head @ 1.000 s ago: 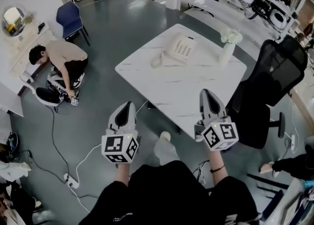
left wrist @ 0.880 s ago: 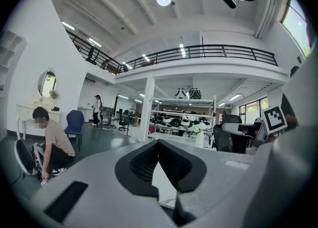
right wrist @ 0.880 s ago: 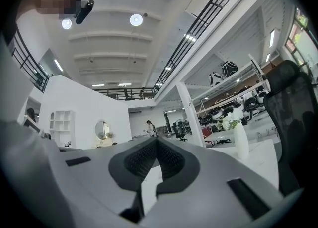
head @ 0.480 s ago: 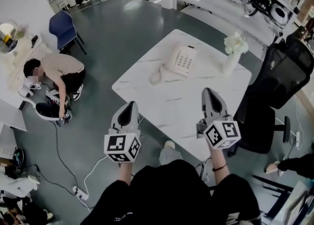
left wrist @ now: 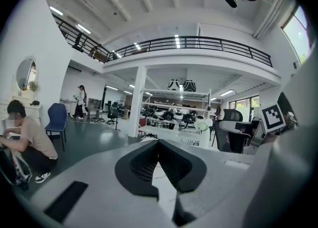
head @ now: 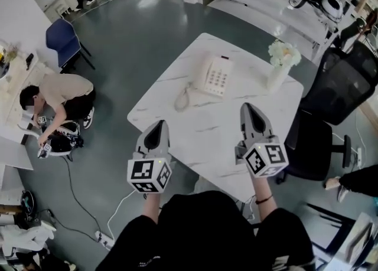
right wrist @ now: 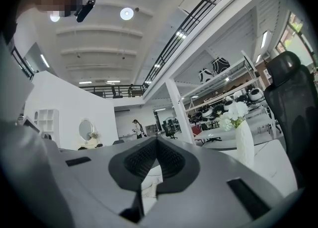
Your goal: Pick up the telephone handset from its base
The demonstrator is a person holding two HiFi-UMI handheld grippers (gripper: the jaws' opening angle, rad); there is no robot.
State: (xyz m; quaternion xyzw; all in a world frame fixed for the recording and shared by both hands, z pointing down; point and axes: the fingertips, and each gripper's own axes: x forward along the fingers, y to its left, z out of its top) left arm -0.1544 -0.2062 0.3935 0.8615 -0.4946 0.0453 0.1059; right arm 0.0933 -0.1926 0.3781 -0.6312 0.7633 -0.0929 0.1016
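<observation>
Both closed, left gripper point(head: 159, 124), right gripper point(head: 247, 107), telephone point(head: 215, 77) ahead on table point(head: 227, 119), vase point(head: 276, 75) near it

Big open lab/office space w/ mezzanine railing point(left wrist: 189, 43), grey floor point(head: 136, 45), office chair point(head: 341, 87), shelves point(left wrist: 171, 116) of round black-white devices, power strip point(head: 105, 240) on floor.

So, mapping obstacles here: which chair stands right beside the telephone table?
The black office chair, against the table's right side near the vase; the blue chair stands far off at the picture's left.
</observation>
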